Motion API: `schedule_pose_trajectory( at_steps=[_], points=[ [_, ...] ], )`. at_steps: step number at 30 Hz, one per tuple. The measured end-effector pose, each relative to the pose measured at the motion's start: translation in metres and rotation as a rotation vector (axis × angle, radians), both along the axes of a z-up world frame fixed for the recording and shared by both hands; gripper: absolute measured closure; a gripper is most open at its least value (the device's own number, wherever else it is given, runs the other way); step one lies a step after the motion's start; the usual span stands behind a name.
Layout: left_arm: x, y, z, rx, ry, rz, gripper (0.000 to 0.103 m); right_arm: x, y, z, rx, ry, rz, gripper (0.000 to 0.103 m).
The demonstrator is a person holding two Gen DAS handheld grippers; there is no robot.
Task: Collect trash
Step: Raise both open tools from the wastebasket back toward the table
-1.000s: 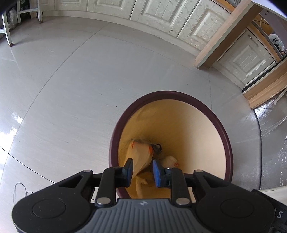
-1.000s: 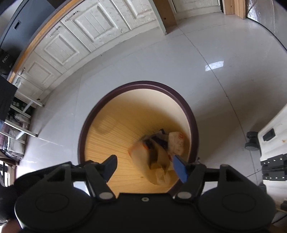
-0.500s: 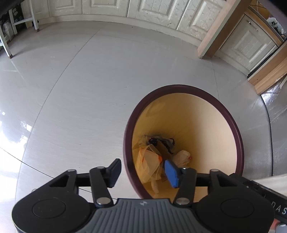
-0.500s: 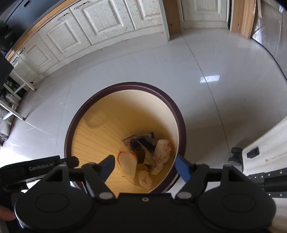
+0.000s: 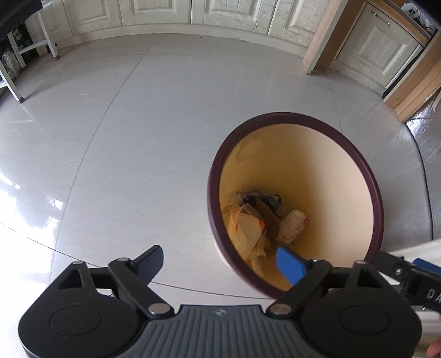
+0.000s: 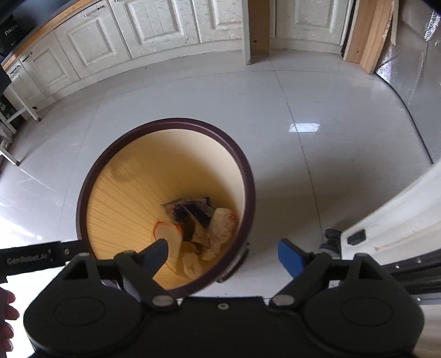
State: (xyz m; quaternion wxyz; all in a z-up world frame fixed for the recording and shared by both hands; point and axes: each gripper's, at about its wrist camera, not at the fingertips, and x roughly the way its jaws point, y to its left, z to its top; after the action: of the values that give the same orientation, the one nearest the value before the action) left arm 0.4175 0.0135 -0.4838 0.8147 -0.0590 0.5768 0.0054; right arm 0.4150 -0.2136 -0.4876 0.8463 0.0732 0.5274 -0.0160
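A round trash bin (image 5: 366,176) (image 6: 248,176) with a dark maroon rim and a yellow inside stands on the pale floor. At its bottom lie a yellowish plastic bag (image 5: 248,228) (image 6: 168,234), a white crumpled wrapper (image 5: 293,225) (image 6: 223,223) and dark packaging (image 6: 193,212). My left gripper (image 5: 220,261) hangs above the bin's near left rim, its jaws opening, nothing between them. My right gripper (image 6: 223,254) hovers over the bin's near right rim, jaws opening too, holding nothing.
White cabinet doors (image 5: 165,11) (image 6: 154,24) line the far wall, with a wooden post (image 5: 319,41) (image 6: 259,27) among them. A white unit on castors (image 6: 386,220) stands right of the bin. A thin cable (image 5: 82,257) crosses the floor. A hand (image 6: 5,311) shows at the left edge.
The left gripper let go of the yellowish bag, which now lies in the bin. Both grippers' jaws spread wider and both views pulled back from the bin.
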Motion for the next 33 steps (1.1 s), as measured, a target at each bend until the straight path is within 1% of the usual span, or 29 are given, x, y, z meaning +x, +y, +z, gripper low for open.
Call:
schedule_pose_trajectory(
  at_steps=[1,3,6,9,15,20,25,33],
  points=[
    [-0.001,0.000,0.001,0.005,0.000,-0.002,0.010,-0.001,-0.001,0.001,-0.001,0.000,-0.003,0.010],
    [-0.004,0.002,0.004,0.010,-0.002,0.000,0.006,-0.005,-0.002,0.004,-0.005,-0.003,-0.005,0.010],
    [-0.009,0.004,0.011,0.019,-0.013,0.006,0.001,-0.010,0.001,0.011,-0.022,-0.021,0.013,0.005],
    [-0.015,0.003,0.020,0.022,-0.021,-0.006,0.000,-0.015,0.004,0.020,-0.041,-0.038,0.019,0.000],
    [-0.032,0.006,0.042,0.045,-0.026,-0.026,0.000,-0.026,0.004,0.043,-0.069,-0.070,-0.010,0.000],
    [-0.050,0.013,0.066,0.047,-0.045,-0.033,0.000,-0.040,0.008,0.059,-0.077,-0.082,-0.011,0.000],
    [-0.068,0.022,0.094,0.040,-0.077,-0.028,0.000,-0.057,0.016,0.085,-0.090,-0.115,0.002,0.000],
    [-0.098,0.036,0.153,0.037,-0.181,-0.017,0.000,-0.085,0.025,0.134,-0.093,-0.182,0.027,0.000]
  ],
)
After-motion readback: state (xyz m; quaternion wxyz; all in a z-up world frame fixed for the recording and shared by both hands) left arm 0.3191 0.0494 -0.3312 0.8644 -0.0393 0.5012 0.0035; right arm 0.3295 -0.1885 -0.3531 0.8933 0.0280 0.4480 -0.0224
